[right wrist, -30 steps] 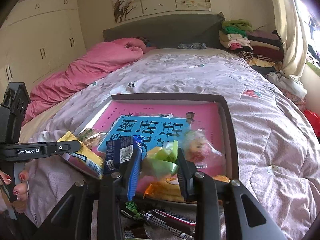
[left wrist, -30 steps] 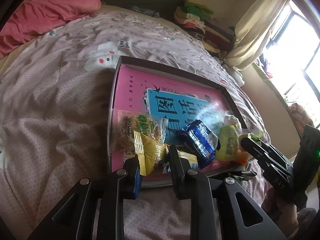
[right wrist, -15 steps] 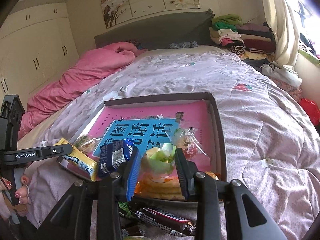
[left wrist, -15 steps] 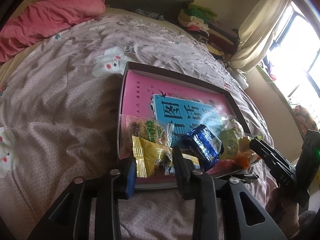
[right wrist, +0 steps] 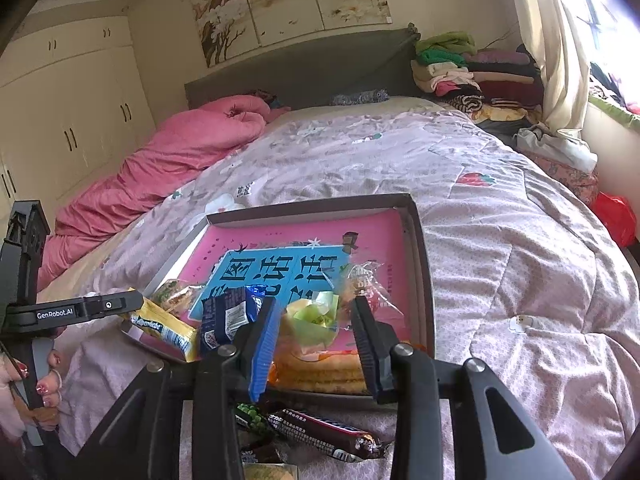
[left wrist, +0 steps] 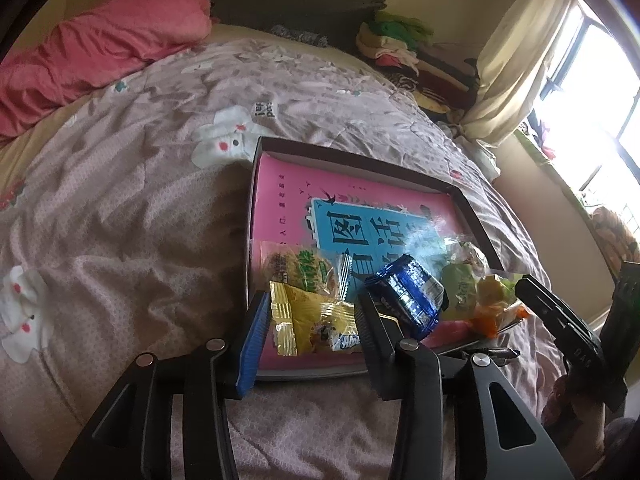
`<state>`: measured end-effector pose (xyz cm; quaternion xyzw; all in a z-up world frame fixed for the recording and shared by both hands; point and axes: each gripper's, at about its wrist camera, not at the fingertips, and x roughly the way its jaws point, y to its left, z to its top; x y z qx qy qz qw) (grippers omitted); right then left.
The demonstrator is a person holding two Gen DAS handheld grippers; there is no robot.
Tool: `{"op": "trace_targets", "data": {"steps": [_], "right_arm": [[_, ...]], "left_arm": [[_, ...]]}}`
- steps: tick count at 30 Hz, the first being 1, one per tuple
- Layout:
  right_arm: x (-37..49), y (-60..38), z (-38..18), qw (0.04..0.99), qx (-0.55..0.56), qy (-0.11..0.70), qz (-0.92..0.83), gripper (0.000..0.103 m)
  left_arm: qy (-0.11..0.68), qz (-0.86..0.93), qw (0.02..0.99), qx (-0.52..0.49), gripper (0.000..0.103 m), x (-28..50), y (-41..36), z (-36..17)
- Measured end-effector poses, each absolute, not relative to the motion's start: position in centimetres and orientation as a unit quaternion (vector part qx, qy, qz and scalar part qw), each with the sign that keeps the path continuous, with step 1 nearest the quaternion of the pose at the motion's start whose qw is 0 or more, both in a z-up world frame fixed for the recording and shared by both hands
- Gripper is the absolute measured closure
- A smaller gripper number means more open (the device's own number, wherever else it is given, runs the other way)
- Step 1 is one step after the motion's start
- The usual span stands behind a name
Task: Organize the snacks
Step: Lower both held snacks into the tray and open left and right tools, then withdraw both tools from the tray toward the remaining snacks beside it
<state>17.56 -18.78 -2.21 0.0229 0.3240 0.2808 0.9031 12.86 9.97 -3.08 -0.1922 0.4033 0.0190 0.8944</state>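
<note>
A dark-rimmed box with a pink and blue floor lies on the bed. Its near end holds a yellow packet, a clear cracker packet, a blue packet, a green packet and an orange one. My left gripper is open, its fingers on either side of the yellow packet. My right gripper is open around the green packet, above the orange biscuit packet. The box rim also shows in the right wrist view.
Loose snacks lie on the quilt before the box: a dark chocolate bar and a green pea packet. A pink duvet lies at the left, folded clothes at the headboard. A curtain and window stand right.
Both grippers opened and drew back a little from the box. The yellow packet and the green packet now lie in the box between the spread fingers.
</note>
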Motion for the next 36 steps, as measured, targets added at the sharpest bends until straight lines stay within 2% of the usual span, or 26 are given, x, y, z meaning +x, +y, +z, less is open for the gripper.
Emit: {"op": "trace_targets", "data": {"steps": [10, 20, 36], "right_arm": [[17.3, -19.9, -1.3, 0.907, 0.040, 0.311, 0.282, 0.059], [16.9, -21.1, -0.4, 0.911, 0.059, 0.296, 0.282, 0.046], [14.2, -21.4, 0.7, 0.909, 0.052, 0.286, 0.299, 0.043]], "left_arm": [[0.388, 0.017, 0.902, -0.188, 0.049, 12.4, 9.9, -1.6], [0.368, -0.009, 0.912, -0.182, 0.037, 11.8, 8.8, 0.7], [0.371, -0.044, 0.916, -0.149, 0.033, 11.0, 5.4, 2.0]]}}
